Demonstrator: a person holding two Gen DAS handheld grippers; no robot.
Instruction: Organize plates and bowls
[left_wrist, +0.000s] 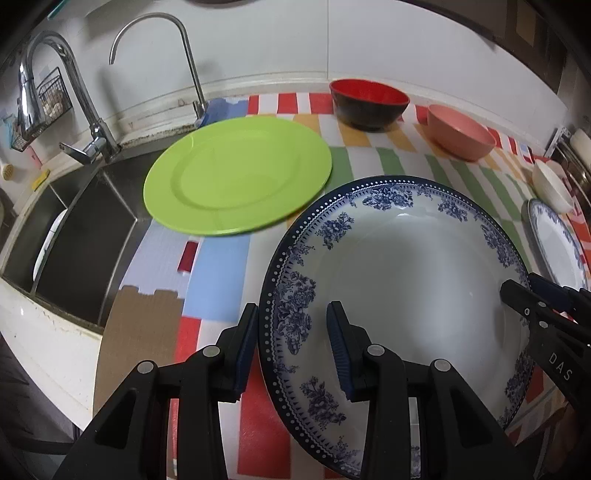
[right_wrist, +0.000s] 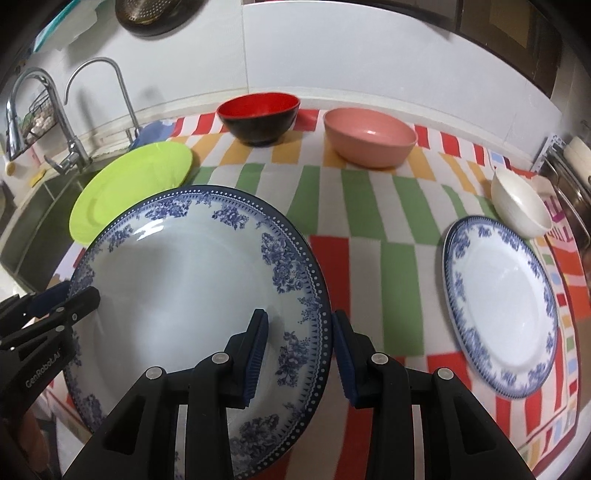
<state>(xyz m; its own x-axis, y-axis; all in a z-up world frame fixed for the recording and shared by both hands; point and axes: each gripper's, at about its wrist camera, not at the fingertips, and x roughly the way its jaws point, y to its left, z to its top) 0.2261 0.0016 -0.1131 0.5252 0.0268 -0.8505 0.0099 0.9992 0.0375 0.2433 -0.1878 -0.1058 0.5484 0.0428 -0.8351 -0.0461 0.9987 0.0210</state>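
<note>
A large blue-and-white floral plate (left_wrist: 406, 280) (right_wrist: 184, 288) is between both grippers, above the striped mat. My left gripper (left_wrist: 291, 343) straddles its left rim, one finger on each side, with a gap showing. My right gripper (right_wrist: 301, 350) straddles its right rim the same way. A green plate (left_wrist: 236, 173) (right_wrist: 129, 188) lies by the sink. A red-and-black bowl (left_wrist: 369, 103) (right_wrist: 258, 114) and a pink bowl (left_wrist: 461, 133) (right_wrist: 369, 136) stand at the back. A second floral plate (right_wrist: 502, 306) and a white bowl (right_wrist: 521, 203) are at the right.
A steel sink (left_wrist: 81, 236) with two faucets (left_wrist: 74, 96) lies at the left. A striped mat (right_wrist: 369, 206) covers the counter. A metal dish rack (right_wrist: 569, 173) stands at the far right. The wall runs close behind the bowls.
</note>
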